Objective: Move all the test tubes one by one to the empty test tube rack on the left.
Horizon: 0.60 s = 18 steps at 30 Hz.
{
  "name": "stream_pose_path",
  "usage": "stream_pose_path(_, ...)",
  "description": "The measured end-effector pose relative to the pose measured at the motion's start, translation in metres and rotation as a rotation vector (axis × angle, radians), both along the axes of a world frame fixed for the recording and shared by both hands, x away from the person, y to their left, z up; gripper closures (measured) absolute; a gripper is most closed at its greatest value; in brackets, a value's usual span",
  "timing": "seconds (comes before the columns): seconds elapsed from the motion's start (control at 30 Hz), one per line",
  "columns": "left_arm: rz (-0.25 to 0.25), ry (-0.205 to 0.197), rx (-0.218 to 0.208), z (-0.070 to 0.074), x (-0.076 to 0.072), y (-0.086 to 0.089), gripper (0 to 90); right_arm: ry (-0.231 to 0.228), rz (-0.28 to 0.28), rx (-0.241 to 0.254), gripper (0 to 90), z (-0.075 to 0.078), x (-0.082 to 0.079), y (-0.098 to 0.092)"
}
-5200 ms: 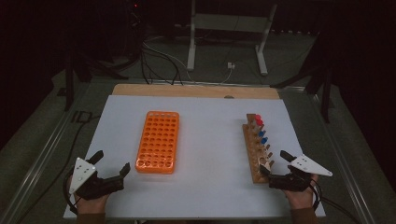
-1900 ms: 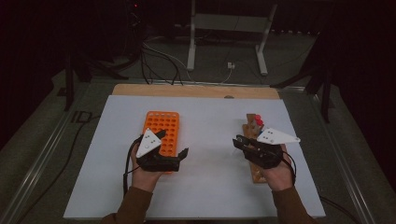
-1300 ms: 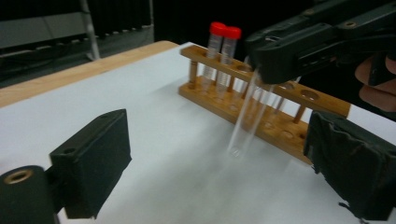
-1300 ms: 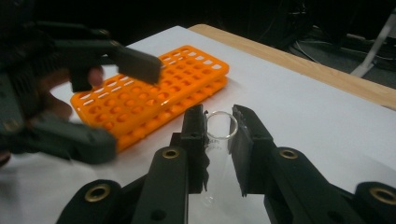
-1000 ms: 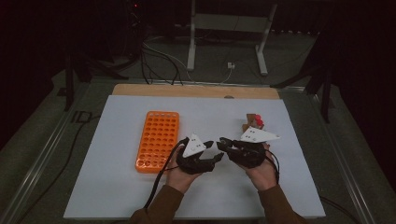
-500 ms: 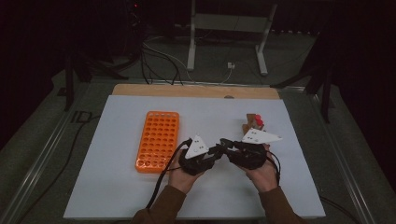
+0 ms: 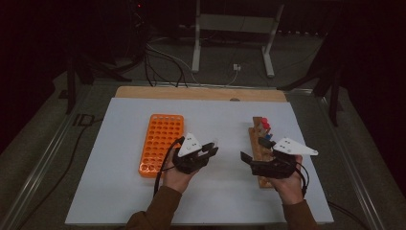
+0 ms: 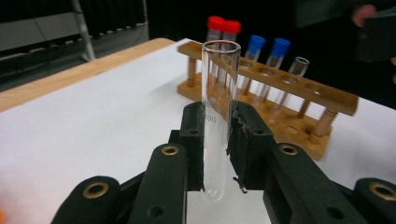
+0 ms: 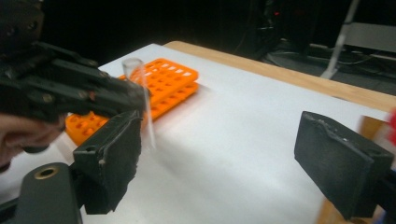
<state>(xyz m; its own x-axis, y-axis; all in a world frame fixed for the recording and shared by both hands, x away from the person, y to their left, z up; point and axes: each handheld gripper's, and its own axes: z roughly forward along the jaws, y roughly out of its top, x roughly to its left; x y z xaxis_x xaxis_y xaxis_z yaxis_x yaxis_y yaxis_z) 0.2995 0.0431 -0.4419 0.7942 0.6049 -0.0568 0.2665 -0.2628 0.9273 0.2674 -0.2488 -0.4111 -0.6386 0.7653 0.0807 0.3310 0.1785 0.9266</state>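
The glass tube [image 8: 219, 116], one and uncapped, stands upright, clamped in my left gripper [image 8: 217, 144] above the table [image 7: 119, 201]. My right gripper [image 9: 233, 158] has just been opening its jaws, nothing between them. The wooden rack [image 8: 299, 93] holds two red-capped, two blue-capped tubes and one uncapped; one orange rack [image 7: 160, 143].

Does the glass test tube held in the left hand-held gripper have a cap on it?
No, the glass test tube clamped upright in the left hand-held gripper has an open, uncapped rim at its top.

Clear glass test tube [image 8: 219, 116], orange rack [image 7: 161, 143], wooden rack [image 8: 275, 88] with 2 red, 2 blue caps, white mat [image 7: 220, 124].
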Motion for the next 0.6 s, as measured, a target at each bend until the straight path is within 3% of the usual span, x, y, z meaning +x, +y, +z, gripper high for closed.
stream_pose_path(0.23,0.059,-0.005,-0.026,0.007,0.011,0.028,76.7,-0.022,-0.085,0.003,4.6,0.001,-0.007,-0.025)
stream_pose_path(0.4,0.12,-0.014,-0.048,0.012,0.02,0.052,76.7,-0.028,-0.131,0.014,2.6,-0.002,-0.009,-0.039)
stream_pose_path(0.6,0.177,-0.016,-0.04,0.008,0.032,0.068,76.7,-0.032,-0.168,0.03,0.3,-0.003,-0.009,-0.048)
